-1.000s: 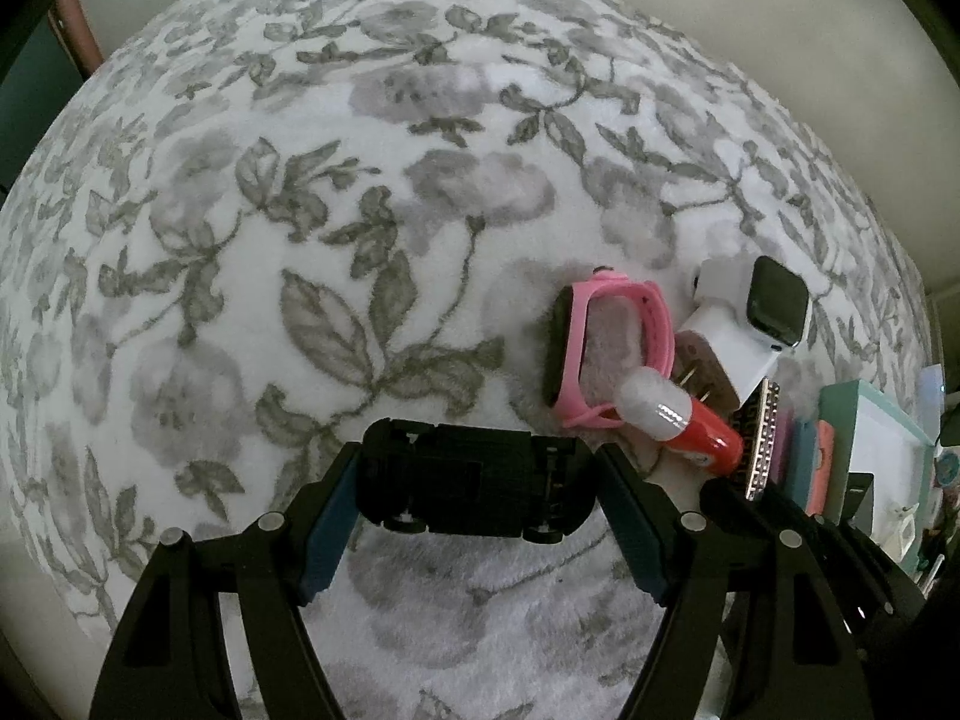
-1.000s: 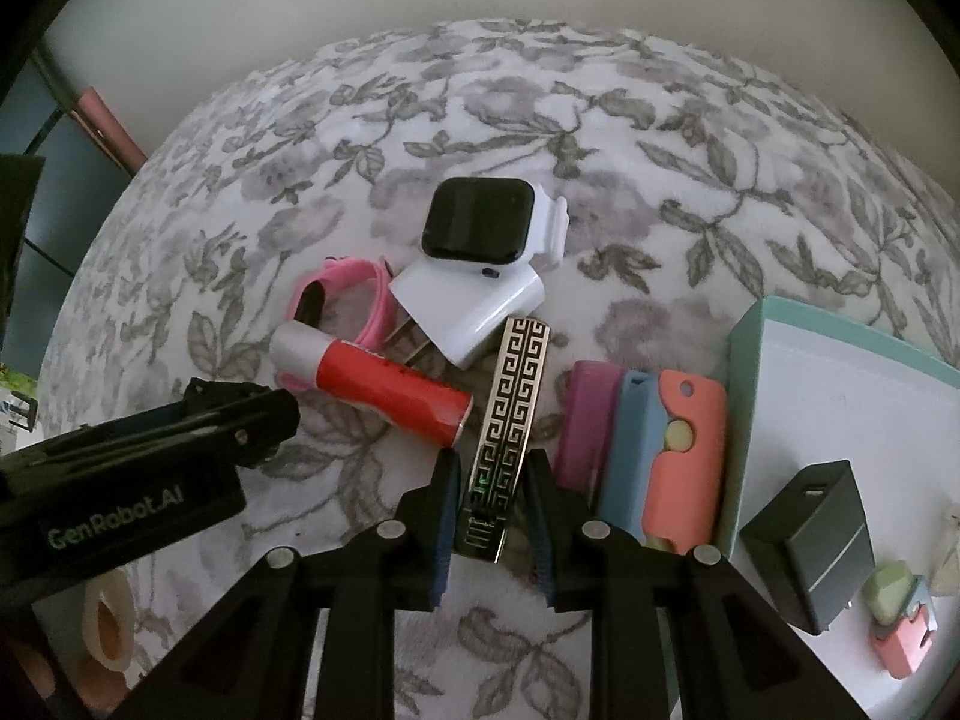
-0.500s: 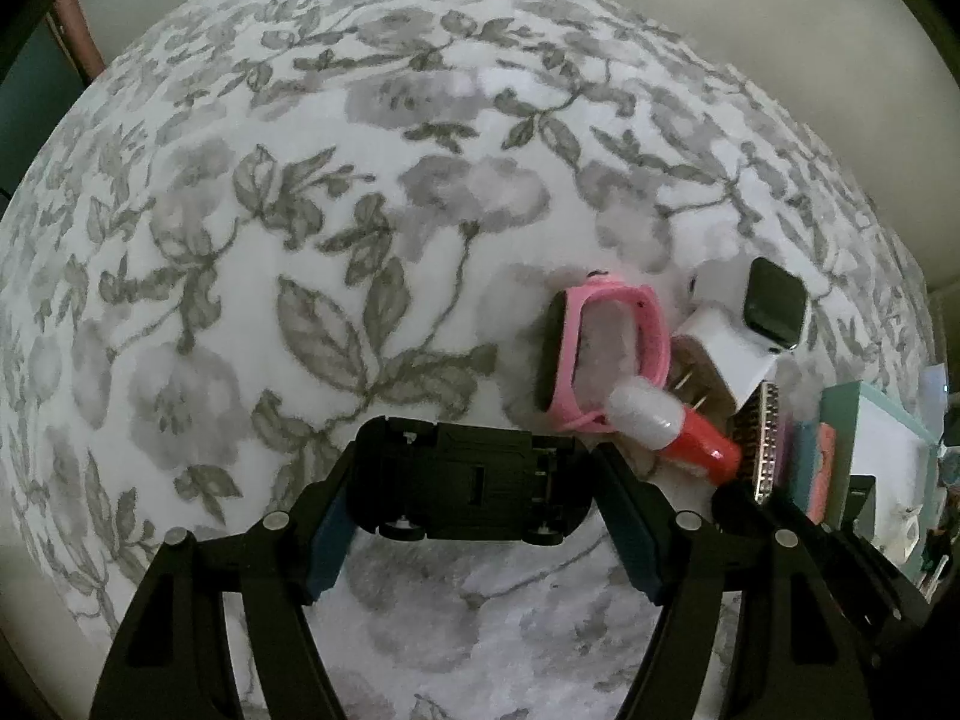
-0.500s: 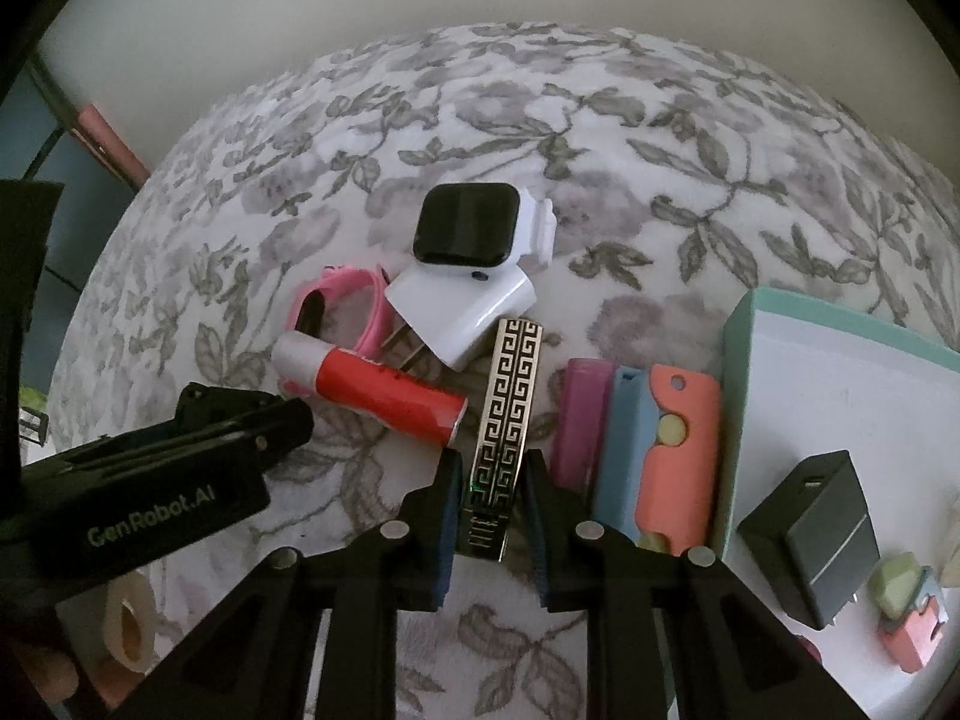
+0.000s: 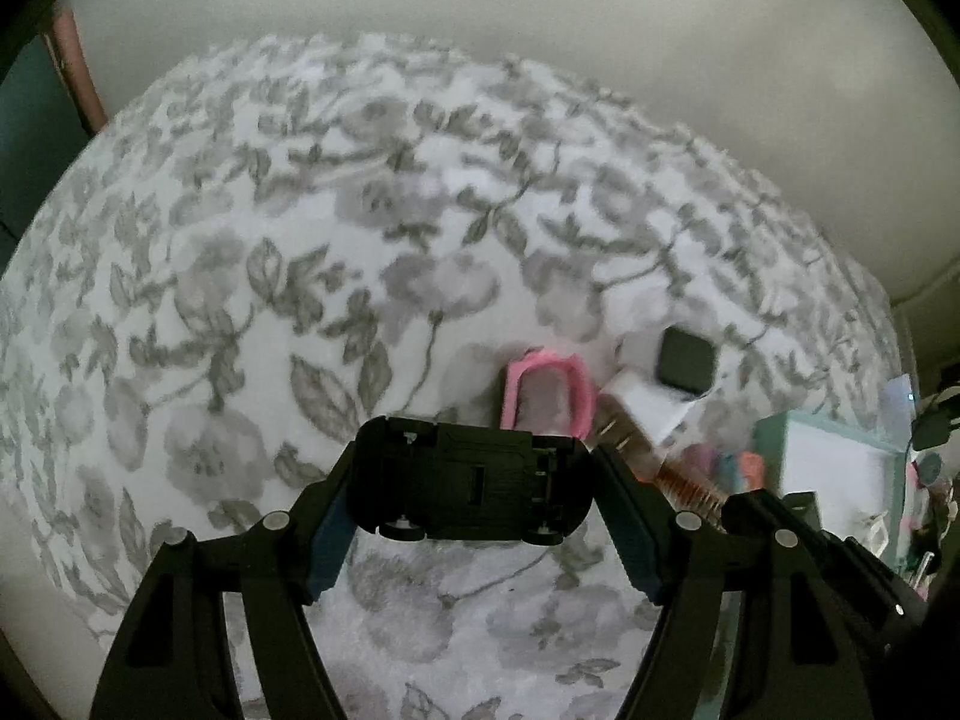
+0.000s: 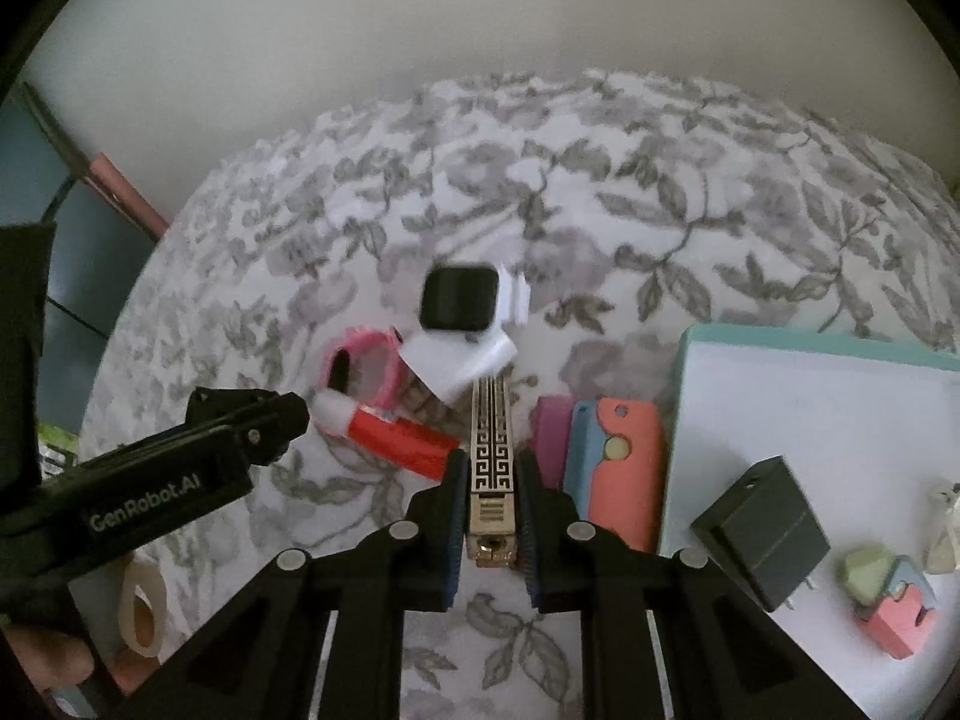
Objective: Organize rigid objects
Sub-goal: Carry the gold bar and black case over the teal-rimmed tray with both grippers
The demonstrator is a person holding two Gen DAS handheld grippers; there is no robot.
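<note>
Grippers angled steeply down over floral blanket (image 5: 360, 252). Left gripper (image 5: 471, 495), lower centre, clamps black toy car (image 5: 471, 483) sideways, underside up. Right gripper (image 6: 492, 510), lower centre, pinches gold patterned lighter (image 6: 492, 462) lengthwise, jaws nearly closed.

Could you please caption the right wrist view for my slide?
Right gripper clamps a gold patterned lighter above the floral cloth.

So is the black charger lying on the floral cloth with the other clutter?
No, the black charger rests on the white tray with the teal rim, at the right of the right wrist view, off the floral cloth.
</note>
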